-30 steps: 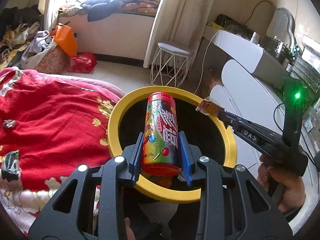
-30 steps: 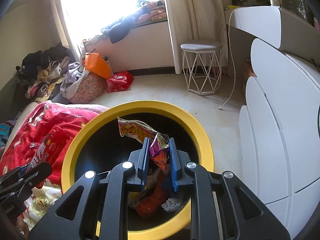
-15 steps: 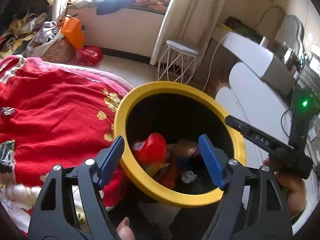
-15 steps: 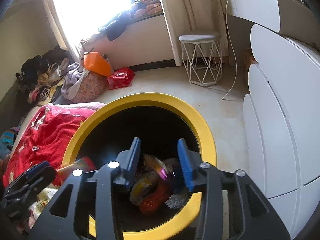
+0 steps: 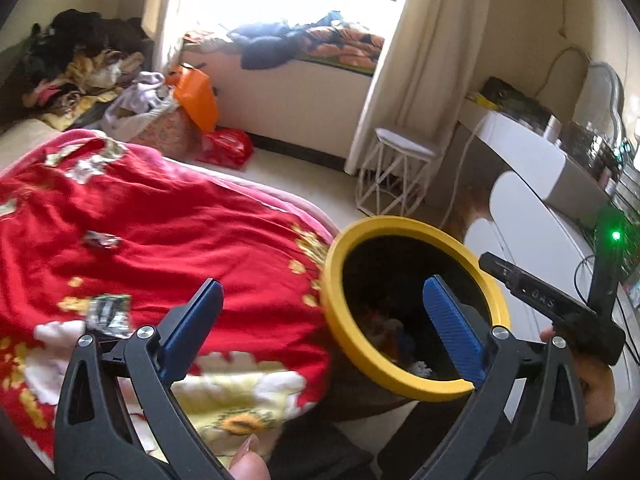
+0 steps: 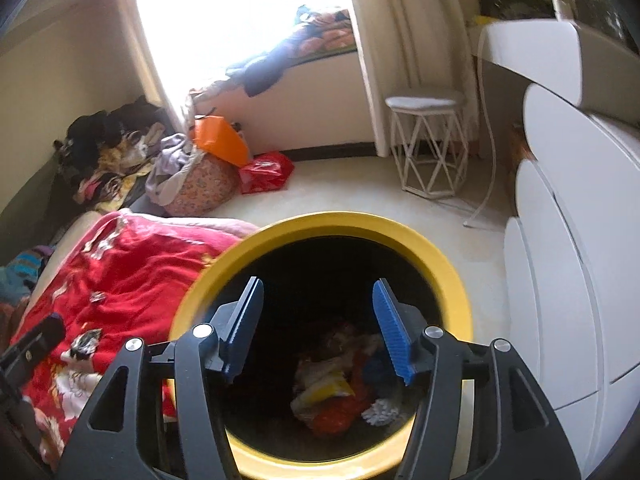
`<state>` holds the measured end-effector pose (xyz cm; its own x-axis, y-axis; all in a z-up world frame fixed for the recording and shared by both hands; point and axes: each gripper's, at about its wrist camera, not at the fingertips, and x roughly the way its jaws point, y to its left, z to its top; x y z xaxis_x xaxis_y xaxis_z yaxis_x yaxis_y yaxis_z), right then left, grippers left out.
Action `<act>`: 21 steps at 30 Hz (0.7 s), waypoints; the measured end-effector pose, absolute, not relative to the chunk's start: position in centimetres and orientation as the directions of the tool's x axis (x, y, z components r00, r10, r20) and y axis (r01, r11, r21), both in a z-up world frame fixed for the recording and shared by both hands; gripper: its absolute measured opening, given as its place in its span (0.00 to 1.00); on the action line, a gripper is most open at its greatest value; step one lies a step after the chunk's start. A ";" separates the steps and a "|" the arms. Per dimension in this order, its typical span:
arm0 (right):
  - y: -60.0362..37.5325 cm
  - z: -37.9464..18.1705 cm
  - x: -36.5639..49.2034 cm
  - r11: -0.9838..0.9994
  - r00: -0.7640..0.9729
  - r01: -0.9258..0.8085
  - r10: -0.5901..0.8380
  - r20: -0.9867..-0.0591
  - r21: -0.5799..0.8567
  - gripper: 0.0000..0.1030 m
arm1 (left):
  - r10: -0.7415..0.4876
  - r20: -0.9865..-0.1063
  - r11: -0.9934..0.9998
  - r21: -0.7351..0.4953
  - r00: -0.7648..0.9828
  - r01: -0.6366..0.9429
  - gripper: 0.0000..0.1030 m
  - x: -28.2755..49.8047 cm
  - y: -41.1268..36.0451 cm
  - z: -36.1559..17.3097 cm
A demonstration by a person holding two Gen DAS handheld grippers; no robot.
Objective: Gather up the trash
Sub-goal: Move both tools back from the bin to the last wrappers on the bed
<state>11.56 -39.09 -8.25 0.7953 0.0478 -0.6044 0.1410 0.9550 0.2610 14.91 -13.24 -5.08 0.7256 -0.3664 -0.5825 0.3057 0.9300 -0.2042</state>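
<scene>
Can, wrapper dropped into bin (image 6: 448, 276) | both tools just opened, empty

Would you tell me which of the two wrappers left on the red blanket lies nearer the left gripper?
The green-black wrapper, just beyond the left gripper; the smaller one lies farther up the red blanket.

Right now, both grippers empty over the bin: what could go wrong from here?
1. The left gripper spans the yellow bin rim; swinging toward the bed could clip it and tip the bin.
2. The wrappers left on the red blanket, a crumpled one and a small one, lie flat on soft fabric; a pinch may catch blanket too.
3. The right gripper sits close beside the left, so they may collide.
</scene>
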 end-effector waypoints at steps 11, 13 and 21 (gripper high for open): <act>-31.8 -6.0 10.5 0.979 0.816 -0.032 0.143 -0.560 0.203 0.64 | -0.268 -0.563 0.961 -0.211 0.782 0.177 0.89 13.9 -6.8 -3.7; -30.7 -5.8 10.3 0.978 0.815 -0.057 0.162 -0.556 0.201 0.66 | -0.254 -0.555 0.964 -0.212 0.792 0.161 0.89 13.8 -5.8 -3.4; -26.5 -4.9 9.4 0.976 0.818 -0.145 0.212 -0.534 0.164 0.73 | -0.214 -0.539 0.969 -0.220 0.815 0.109 0.89 14.1 -2.6 -2.8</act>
<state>9.35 -26.46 -4.87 0.8183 0.2119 -0.5344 -0.1453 0.9756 0.1644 14.06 -2.63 -2.81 0.8145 -0.2142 -0.5391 0.1092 0.9693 -0.2201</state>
